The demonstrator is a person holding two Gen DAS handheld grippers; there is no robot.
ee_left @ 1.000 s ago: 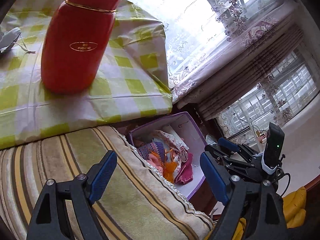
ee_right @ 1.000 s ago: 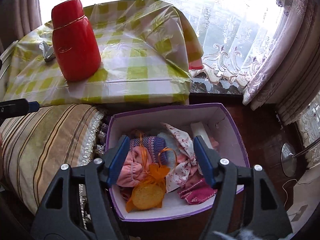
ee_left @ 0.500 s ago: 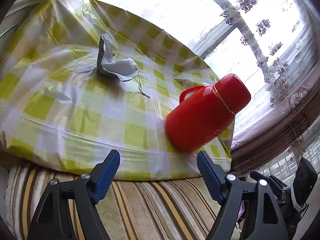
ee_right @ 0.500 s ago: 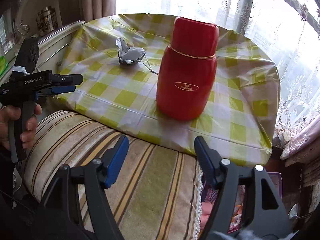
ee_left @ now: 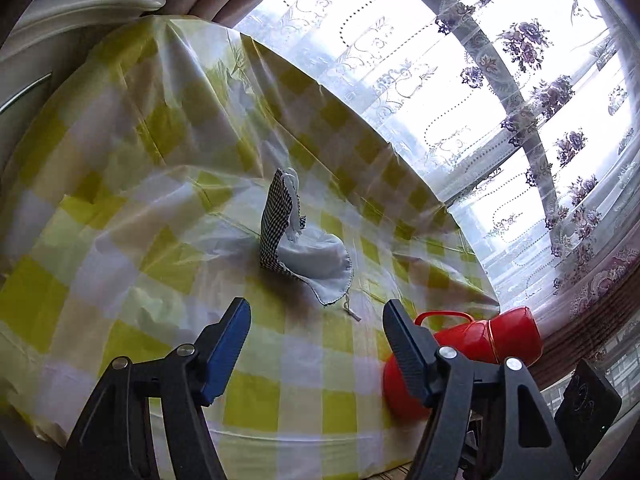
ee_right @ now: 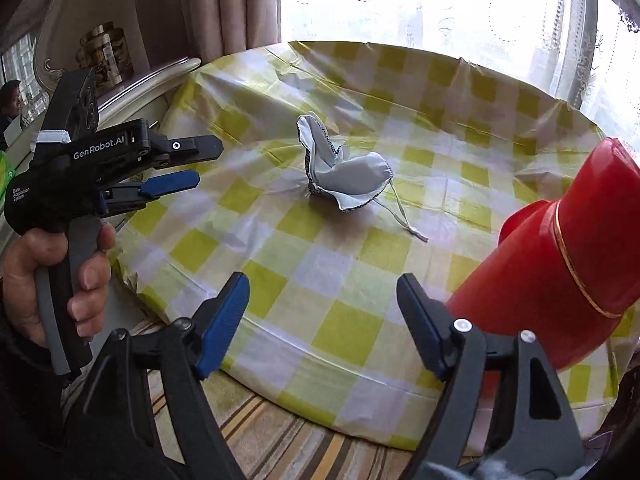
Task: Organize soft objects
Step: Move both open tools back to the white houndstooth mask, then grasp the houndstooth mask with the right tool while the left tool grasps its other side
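Black L gripper level, R gripper tilted down

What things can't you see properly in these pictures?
- Red flask: left wrist view, its base hidden behind the left tongs.
- Red flask, right wrist view: cut off by the right edge.
- Checked cloth pouch: its far side faces away in both views.
- Gold tins: labels too small.

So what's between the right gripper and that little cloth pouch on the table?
Only bare checked tablecloth, in the right wrist view, between the right gripper and cloth pouch.
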